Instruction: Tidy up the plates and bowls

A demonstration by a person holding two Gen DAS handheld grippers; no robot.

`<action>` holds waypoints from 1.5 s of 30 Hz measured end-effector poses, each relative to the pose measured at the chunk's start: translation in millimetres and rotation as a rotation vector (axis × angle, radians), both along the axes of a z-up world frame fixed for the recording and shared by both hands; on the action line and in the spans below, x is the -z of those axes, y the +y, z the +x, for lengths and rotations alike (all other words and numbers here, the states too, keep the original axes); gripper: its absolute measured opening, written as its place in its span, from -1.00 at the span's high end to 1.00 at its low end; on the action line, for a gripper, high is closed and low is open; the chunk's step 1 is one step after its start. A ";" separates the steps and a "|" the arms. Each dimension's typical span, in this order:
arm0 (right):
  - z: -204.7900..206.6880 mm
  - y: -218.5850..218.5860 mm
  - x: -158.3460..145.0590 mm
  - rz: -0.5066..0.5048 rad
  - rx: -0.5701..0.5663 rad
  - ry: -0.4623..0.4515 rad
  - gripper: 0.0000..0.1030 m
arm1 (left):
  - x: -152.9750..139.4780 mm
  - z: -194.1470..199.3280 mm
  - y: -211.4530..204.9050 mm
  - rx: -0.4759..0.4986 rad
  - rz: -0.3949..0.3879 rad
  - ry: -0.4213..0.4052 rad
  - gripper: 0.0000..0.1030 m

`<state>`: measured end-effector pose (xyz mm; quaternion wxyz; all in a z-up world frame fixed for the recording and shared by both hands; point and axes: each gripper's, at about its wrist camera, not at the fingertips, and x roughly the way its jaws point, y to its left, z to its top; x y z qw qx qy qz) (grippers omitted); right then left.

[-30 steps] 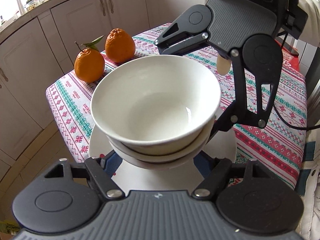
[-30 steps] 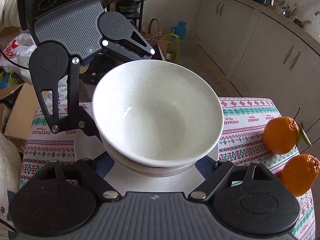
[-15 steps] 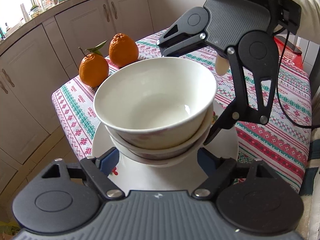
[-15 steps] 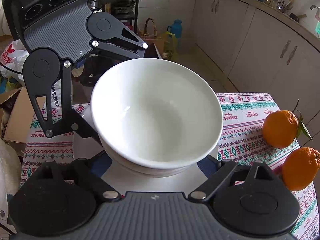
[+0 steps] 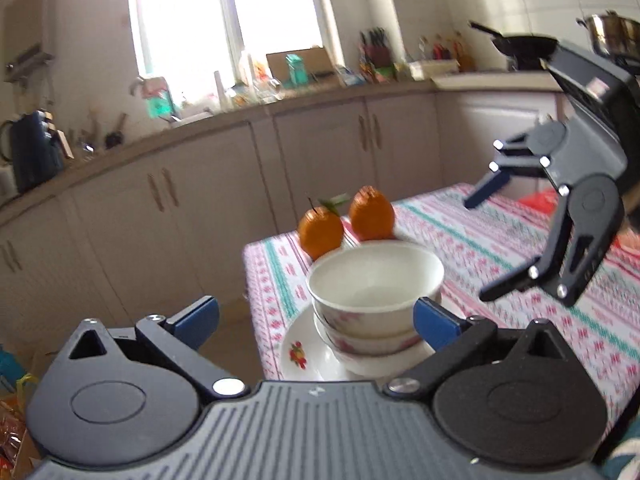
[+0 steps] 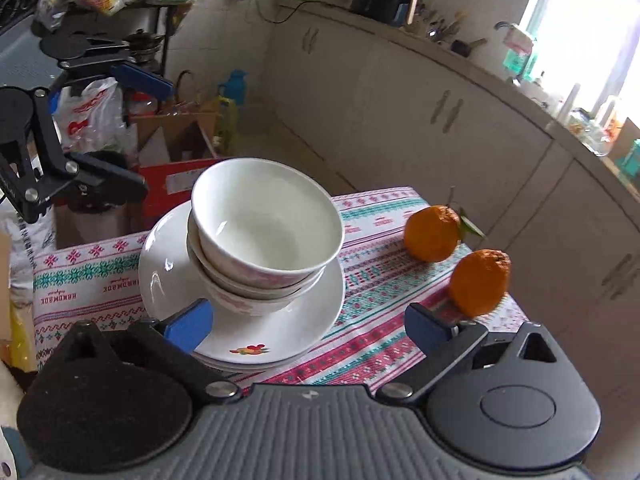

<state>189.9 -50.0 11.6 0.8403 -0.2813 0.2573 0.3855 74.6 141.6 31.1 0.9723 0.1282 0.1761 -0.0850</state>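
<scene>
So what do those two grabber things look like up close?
Each hand-held gripper has a grey ribbed body, round black discs at its sides, black link arms with silver screws, and blue fingertip pads. The left hand-held gripper and right hand-held gripper look alike. No sleeves or cables show.
</scene>
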 end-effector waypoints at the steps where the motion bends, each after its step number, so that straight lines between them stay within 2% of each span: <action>1: -7.5 -3.1 -5.9 0.019 0.040 -0.022 -1.00 | -2.3 -8.3 -3.9 -0.034 0.000 -0.058 -0.99; 2: -14.1 -5.2 -11.1 0.045 0.089 -0.037 -1.00 | -3.4 -15.6 -9.2 -0.074 0.000 -0.103 -0.99; 3: -19.9 -7.9 -14.1 0.068 0.150 -0.041 -1.00 | -3.0 -19.3 -14.1 -0.110 -0.002 -0.108 -0.99; 5: -29.3 -13.1 -15.7 0.116 0.264 -0.026 -1.00 | 0.6 -22.6 -24.6 -0.209 -0.040 -0.076 -0.99; 7: -36.6 -20.0 -12.6 0.152 0.378 -0.001 -1.00 | 4.9 -26.0 -31.4 -0.271 -0.112 -0.023 -0.99; 9: -52.7 -26.9 -6.0 0.171 0.478 -0.014 -1.00 | 9.1 -29.4 -38.0 -0.324 -0.166 0.041 -0.99; 10: -59.5 -29.6 -3.5 0.176 0.520 -0.021 -1.00 | 10.7 -31.2 -43.6 -0.355 -0.163 0.058 -0.99; 12: -71.7 -36.6 -1.2 0.199 0.585 -0.026 -1.00 | 13.0 -36.9 -58.1 -0.413 -0.109 0.082 -0.99; 15: -86.9 -47.0 -0.8 0.249 0.626 -0.008 -1.00 | 12.5 -49.2 -72.7 -0.448 -0.085 0.094 -0.99; 24: -115.0 -53.5 -6.0 0.267 0.649 -0.038 -1.00 | 1.3 -62.6 -82.9 -0.479 -0.145 0.131 -0.99; 28: -119.3 -52.0 -8.1 0.268 0.651 -0.054 -1.00 | 1.8 -64.8 -82.2 -0.489 -0.176 0.150 -0.99; 45: -120.3 -49.0 -8.2 0.264 0.646 -0.055 -1.00 | 2.6 -63.6 -82.4 -0.518 -0.176 0.164 -0.99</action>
